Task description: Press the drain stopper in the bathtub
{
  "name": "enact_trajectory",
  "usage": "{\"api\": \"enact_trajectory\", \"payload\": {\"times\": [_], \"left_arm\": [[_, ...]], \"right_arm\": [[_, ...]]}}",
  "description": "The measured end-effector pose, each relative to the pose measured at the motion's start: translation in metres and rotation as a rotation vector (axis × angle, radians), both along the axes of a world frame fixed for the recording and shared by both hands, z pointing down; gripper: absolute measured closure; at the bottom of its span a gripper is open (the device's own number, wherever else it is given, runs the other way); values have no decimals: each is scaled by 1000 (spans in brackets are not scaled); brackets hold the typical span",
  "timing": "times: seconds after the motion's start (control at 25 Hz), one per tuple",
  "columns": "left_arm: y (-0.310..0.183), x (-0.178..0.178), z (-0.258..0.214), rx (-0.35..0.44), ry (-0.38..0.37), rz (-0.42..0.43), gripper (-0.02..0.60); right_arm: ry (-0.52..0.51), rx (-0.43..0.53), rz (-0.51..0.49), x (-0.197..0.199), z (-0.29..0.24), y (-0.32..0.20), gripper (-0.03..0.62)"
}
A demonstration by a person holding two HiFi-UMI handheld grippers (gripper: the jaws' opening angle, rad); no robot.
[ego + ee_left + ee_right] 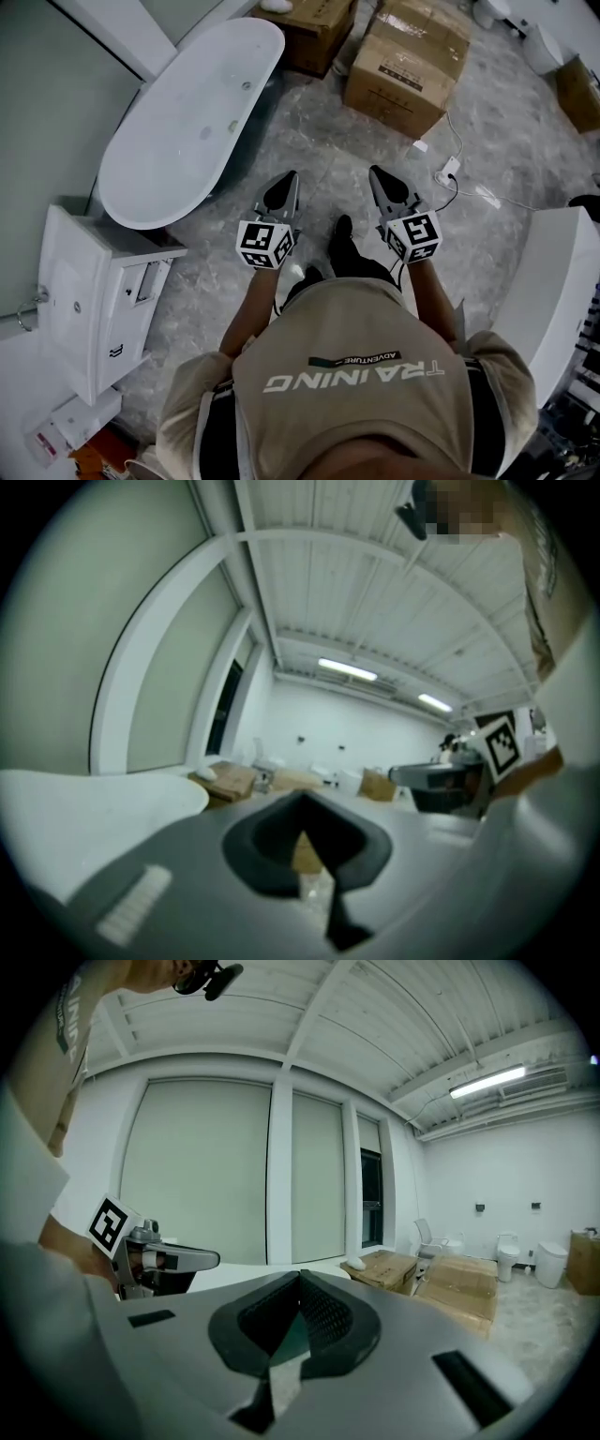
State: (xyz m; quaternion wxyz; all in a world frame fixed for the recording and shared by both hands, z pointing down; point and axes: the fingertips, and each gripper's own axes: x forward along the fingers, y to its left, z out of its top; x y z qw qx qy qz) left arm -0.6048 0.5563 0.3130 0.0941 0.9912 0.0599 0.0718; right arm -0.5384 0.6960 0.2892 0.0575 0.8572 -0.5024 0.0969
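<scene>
Bathtub [187,122] sits on marbled floor [309,131] near cardboard boxes [408,61]; left gripper [291,178] and right gripper [377,174] jaws closed, empty.

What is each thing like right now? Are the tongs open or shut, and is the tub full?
Left tongs: shut, holding nothing.
Right tongs: shut, holding nothing.
Bathtub: empty, no water, not touched.
Cardboard boxes: closed, on the floor.

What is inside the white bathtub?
Inside the bathtub, only a few small round fittings show, one near its far end. Nothing covers the inside, but they are too small to tell which is the drain stopper.
</scene>
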Motion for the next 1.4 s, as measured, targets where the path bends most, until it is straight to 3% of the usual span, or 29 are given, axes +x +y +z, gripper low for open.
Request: {"api": "enact_trajectory", "payload": {"times": [0.36,0.68,1.12,1.4], "left_arm": [[-34,110,-30,96,-5,-65,580],[-56,196,-19,97,-35,-175,580],[-102,266,5,68,-81,-146,580],[-158,331,-6,70,-24,-96,580]], "right_arm": [[-30,99,-88,111,-7,-41,582],[-73,90,-154,207,21,-54,582],[-127,43,-218,258,41,-123,582],[-101,-1,-175,312,28,-169,582]]}}
